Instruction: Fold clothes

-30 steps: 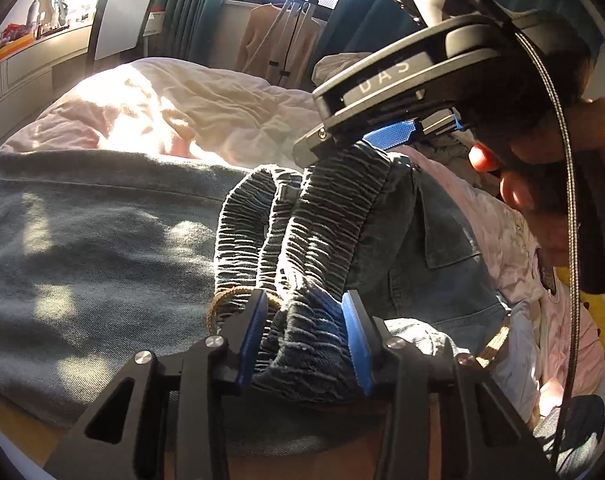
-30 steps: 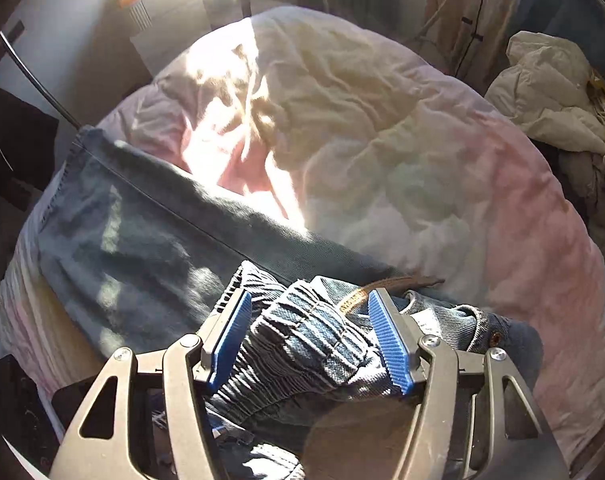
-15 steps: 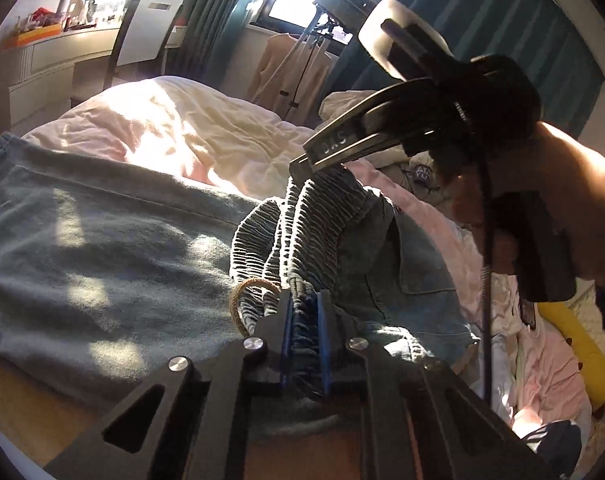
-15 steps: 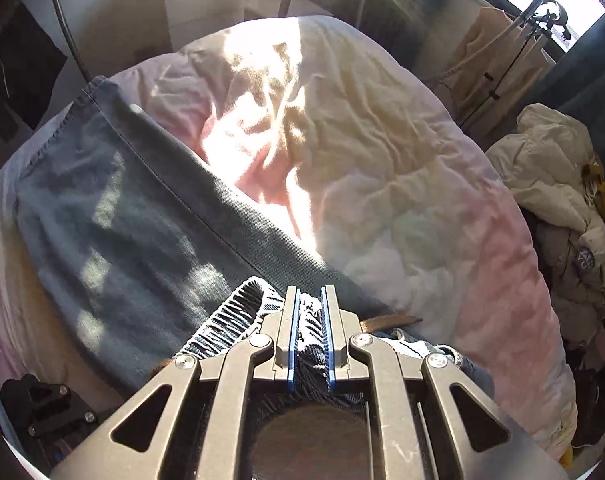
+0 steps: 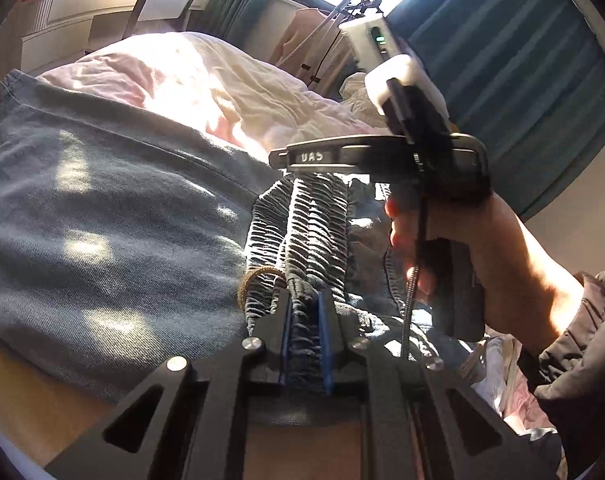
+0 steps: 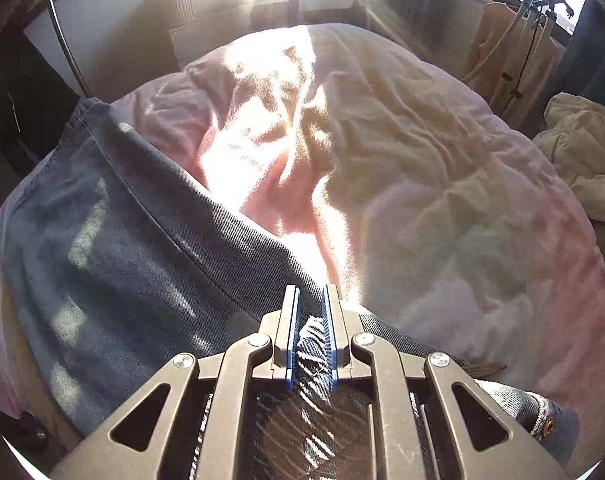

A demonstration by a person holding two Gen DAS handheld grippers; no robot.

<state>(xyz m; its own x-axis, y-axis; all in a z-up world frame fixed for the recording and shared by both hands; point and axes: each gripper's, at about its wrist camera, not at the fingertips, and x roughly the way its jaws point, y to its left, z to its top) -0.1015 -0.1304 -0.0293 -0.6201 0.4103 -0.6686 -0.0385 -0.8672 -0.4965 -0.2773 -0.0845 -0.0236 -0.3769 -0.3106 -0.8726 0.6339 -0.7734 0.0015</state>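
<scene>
A pair of blue jeans (image 5: 102, 216) lies spread across a bed, on top of a pale pink duvet (image 5: 206, 80) that catches hard sunlight. The legs stretch away flat over the duvet toward the far left, while the gathered elastic waistband (image 5: 314, 224) is bunched up and lifted off the duvet between the two tools.

The left gripper (image 5: 304, 344) has its blue pads pressed tight on a fold of the waistband, with ribbed denim squeezed between them. A tan cord loop (image 5: 254, 280) sits on the waistband just left of that grip.

The right gripper (image 6: 310, 340) is also clamped on the jeans, with a thin wad of dark denim pinched between its nearly closed pads. In the left wrist view it appears from the side above the waistband, held by the person's right hand (image 5: 474, 248); how much cloth it has is hard to judge there, since its body hides the contact.

Beyond the duvet, to the right, a crumpled cream garment (image 6: 582, 160) lies in a heap, and dark teal curtains (image 5: 522, 72) hang behind it.
</scene>
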